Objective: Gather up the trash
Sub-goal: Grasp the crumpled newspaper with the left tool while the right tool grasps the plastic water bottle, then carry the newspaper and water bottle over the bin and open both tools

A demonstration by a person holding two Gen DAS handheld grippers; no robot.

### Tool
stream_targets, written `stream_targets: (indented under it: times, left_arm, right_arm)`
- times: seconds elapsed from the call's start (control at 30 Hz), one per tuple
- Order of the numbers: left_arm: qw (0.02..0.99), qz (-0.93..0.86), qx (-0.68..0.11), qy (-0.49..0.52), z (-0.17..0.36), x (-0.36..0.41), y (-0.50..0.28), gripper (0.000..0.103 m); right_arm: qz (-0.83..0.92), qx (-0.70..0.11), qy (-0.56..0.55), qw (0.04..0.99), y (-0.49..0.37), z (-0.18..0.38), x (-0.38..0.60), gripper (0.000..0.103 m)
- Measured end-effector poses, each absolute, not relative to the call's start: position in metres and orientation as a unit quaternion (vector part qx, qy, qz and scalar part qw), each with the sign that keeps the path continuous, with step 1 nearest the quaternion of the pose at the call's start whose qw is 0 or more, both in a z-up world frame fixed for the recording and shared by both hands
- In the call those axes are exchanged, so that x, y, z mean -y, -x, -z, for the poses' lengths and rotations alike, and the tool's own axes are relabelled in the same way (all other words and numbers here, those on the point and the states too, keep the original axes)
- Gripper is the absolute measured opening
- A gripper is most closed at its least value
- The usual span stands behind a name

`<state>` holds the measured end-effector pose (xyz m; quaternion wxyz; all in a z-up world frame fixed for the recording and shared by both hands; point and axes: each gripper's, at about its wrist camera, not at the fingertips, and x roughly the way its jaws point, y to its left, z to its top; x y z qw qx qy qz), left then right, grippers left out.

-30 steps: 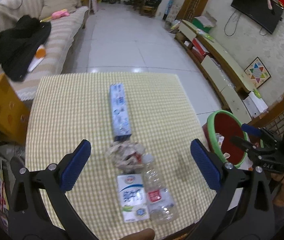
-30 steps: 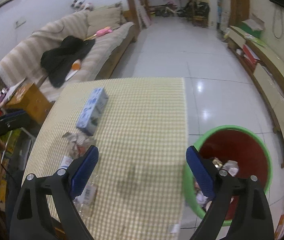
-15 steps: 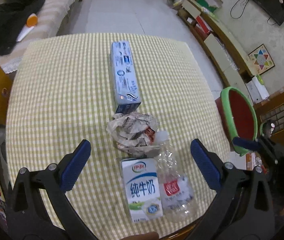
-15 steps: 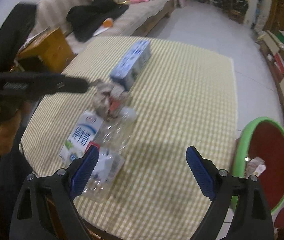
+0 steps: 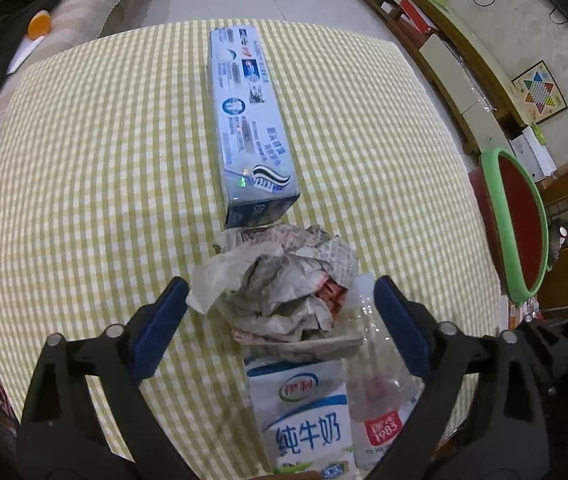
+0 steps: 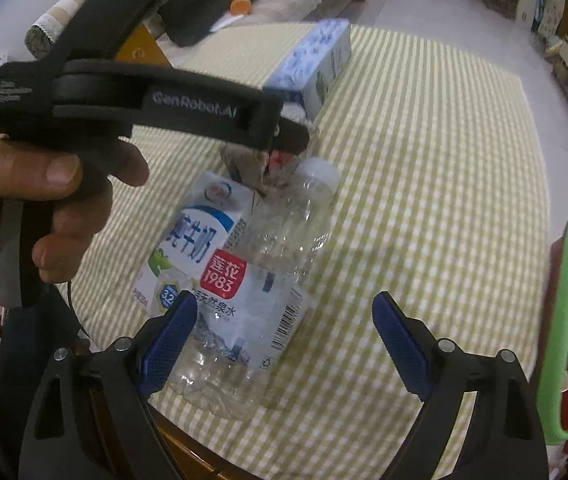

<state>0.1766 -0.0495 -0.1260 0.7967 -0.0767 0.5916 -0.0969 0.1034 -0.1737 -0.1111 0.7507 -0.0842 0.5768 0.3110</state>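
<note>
- While its jaws are closing, the left gripper [image 5: 279, 312] is straddling the crumpled paper wad [image 5: 284, 284], not yet pressing it.
- The right gripper [image 6: 284, 332] is hovering wide over the clear water bottle [image 6: 259, 284], gripping nothing.

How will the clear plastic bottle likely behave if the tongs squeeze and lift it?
The plastic bottle looks empty and already dented, so probably light and crushable. Its smooth round body lies on its side on the tablecloth, so it may roll or slip. Its cap seems on.
</note>
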Motion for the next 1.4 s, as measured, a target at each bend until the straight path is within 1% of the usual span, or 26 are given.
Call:
stream_targets:
  times: [0.07, 0.2, 0.3, 0.4, 0.47, 0.5, 0.57, 0.67, 0.7, 0.73, 0.77, 0.83, 1.03, 1.13, 1.4]
  left_arm:
    - [0.796, 0.096, -0.593, 0.076, 0.13, 0.049, -0.178, 0.084]
    - [0.793, 0.097, -0.596, 0.081, 0.138, 0.048, -0.178, 0.083]
    - [0.792, 0.097, -0.597, 0.081, 0.143, 0.043, -0.18, 0.08]
    - [0.788, 0.104, -0.6, 0.09, 0.145, 0.039, -0.178, 0.072]
    - [0.786, 0.112, -0.6, 0.102, 0.146, 0.036, -0.176, 0.063]
    - [0.786, 0.114, -0.599, 0.105, 0.145, 0.034, -0.173, 0.061]
    - [0.786, 0.12, -0.596, 0.111, 0.142, 0.03, -0.168, 0.05]
    - [0.792, 0.118, -0.588, 0.114, 0.136, 0.02, -0.159, 0.043]
    - [0.794, 0.114, -0.586, 0.116, 0.135, 0.014, -0.155, 0.042]
    - [0.795, 0.112, -0.584, 0.118, 0.133, 0.011, -0.154, 0.041]
    - [0.796, 0.108, -0.583, 0.121, 0.132, 0.008, -0.152, 0.04]
    - [0.798, 0.101, -0.581, 0.127, 0.13, -0.002, -0.15, 0.04]
    - [0.807, 0.091, -0.567, 0.138, 0.117, -0.018, -0.141, 0.039]
    - [0.815, 0.08, -0.56, 0.125, 0.107, -0.021, -0.134, 0.039]
    - [0.833, 0.066, -0.538, 0.114, 0.072, -0.024, -0.12, 0.039]
  right_arm:
    - [-0.316, -0.589, 0.063, 0.741, -0.106, 0.12, 0.173, 0.086]
    - [-0.32, -0.596, 0.044, 0.735, -0.111, 0.126, 0.17, 0.086]
    - [-0.326, -0.604, 0.041, 0.726, -0.113, 0.133, 0.162, 0.086]
    - [-0.333, -0.617, 0.041, 0.711, -0.113, 0.142, 0.154, 0.086]
    - [-0.339, -0.625, 0.048, 0.701, -0.11, 0.148, 0.149, 0.086]
    - [-0.341, -0.626, 0.05, 0.7, -0.109, 0.149, 0.147, 0.087]
    - [-0.343, -0.624, 0.058, 0.7, -0.106, 0.151, 0.144, 0.087]
    - [-0.344, -0.624, 0.059, 0.699, -0.104, 0.152, 0.142, 0.086]
    - [-0.344, -0.623, 0.062, 0.699, -0.103, 0.152, 0.141, 0.085]
    - [-0.347, -0.624, 0.063, 0.698, -0.102, 0.152, 0.139, 0.081]
    - [-0.351, -0.625, 0.061, 0.695, -0.101, 0.15, 0.14, 0.071]
    - [-0.356, -0.627, 0.058, 0.691, -0.091, 0.151, 0.142, 0.063]
    - [-0.344, -0.623, 0.07, 0.699, -0.091, 0.141, 0.15, 0.061]
    - [-0.338, -0.617, 0.064, 0.708, -0.096, 0.132, 0.159, 0.06]
    - [-0.321, -0.577, 0.047, 0.75, -0.108, 0.103, 0.178, 0.06]
